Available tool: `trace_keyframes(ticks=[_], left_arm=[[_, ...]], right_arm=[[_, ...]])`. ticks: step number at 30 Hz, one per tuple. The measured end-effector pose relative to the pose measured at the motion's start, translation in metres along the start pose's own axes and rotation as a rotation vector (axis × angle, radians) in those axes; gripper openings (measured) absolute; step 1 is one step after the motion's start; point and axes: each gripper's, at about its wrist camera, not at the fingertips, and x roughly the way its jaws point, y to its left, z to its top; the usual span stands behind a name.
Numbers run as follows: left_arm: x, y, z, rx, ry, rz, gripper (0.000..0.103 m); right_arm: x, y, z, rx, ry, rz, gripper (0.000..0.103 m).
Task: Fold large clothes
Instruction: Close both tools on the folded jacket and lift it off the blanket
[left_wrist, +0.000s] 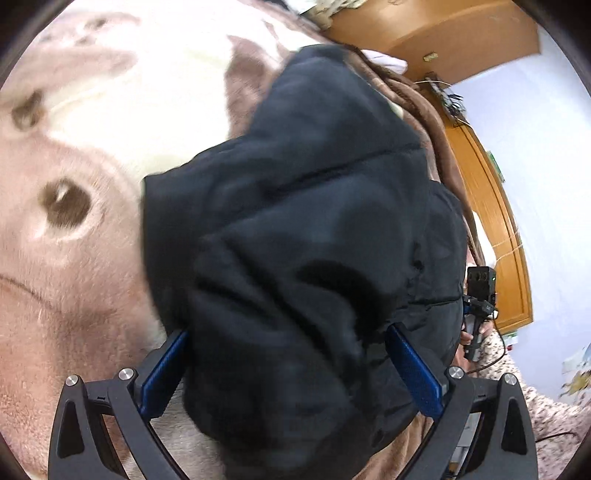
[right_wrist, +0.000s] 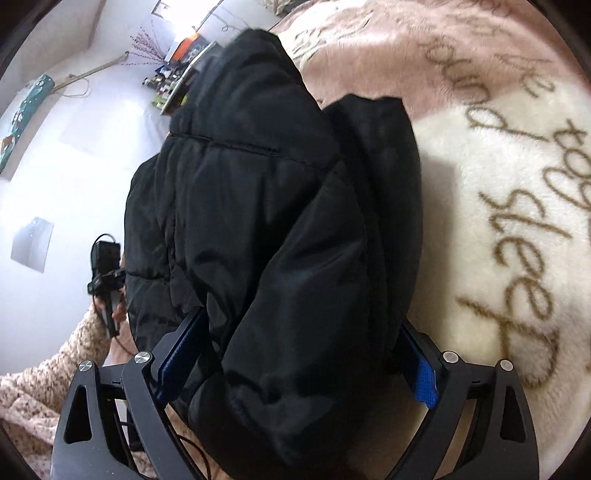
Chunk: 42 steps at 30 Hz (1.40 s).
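A black puffer jacket (left_wrist: 306, 229) fills the middle of both views, bunched in thick folds over the plush blanket. My left gripper (left_wrist: 288, 354) has its blue pads (left_wrist: 164, 369) on either side of a thick wad of the jacket and grips it. My right gripper (right_wrist: 299, 343) likewise holds a wad of the jacket (right_wrist: 280, 221) between its pads (right_wrist: 419, 365). The fingertips are hidden by the fabric. Each view shows the other gripper beyond the jacket, held in a hand: the right gripper (left_wrist: 478, 306) and the left gripper (right_wrist: 107, 280).
A pink and cream plush blanket (left_wrist: 74, 184) with a bear pattern and brown script (right_wrist: 524, 229) covers the bed. A wooden headboard (left_wrist: 495, 206) and white wall lie beyond. A knitted sleeve (right_wrist: 48, 376) shows at the lower left.
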Motion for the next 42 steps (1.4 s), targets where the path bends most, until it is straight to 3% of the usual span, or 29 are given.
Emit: trace_keyframes(ticks=[4, 8, 11, 15, 19, 22, 26, 32, 37, 42], left_arm=[[0.009, 0.02, -0.004, -0.035, 0.066, -0.001, 0.102], [0.017, 0.021, -0.006, -0.051, 0.029, -0.093, 0.102], [0.025, 0.021, -0.003, -0.064, 0.033, -0.115, 0.102], [0.031, 0.016, -0.001, -0.04, 0.083, -0.1, 0.103], [0.034, 0.013, 0.0, -0.04, 0.081, -0.077, 0.103], [0.036, 0.006, -0.001, -0.049, 0.052, -0.054, 0.098], [0.035, -0.005, -0.005, -0.061, 0.042, -0.032, 0.081], [0.033, -0.014, -0.008, -0.104, 0.052, -0.002, 0.067], [0.036, -0.023, -0.016, -0.117, 0.049, 0.029, 0.064], [0.03, -0.042, -0.018, -0.11, 0.045, 0.074, 0.052]], right_arm=[[0.006, -0.005, 0.001, 0.007, 0.021, 0.041, 0.094], [0.011, -0.008, 0.002, 0.003, 0.03, 0.075, 0.094], [0.015, -0.01, 0.007, 0.007, 0.048, 0.092, 0.094], [0.023, -0.007, 0.011, -0.017, 0.073, 0.094, 0.094], [0.032, -0.005, 0.014, -0.018, 0.081, 0.08, 0.093], [0.03, -0.006, 0.009, -0.024, 0.072, 0.067, 0.089], [0.032, 0.009, 0.01, -0.042, 0.054, 0.021, 0.075], [0.034, 0.029, 0.011, -0.086, 0.042, -0.025, 0.056], [0.042, 0.049, 0.006, -0.108, 0.03, -0.081, 0.052], [0.059, 0.073, -0.006, -0.134, 0.009, -0.171, 0.046]])
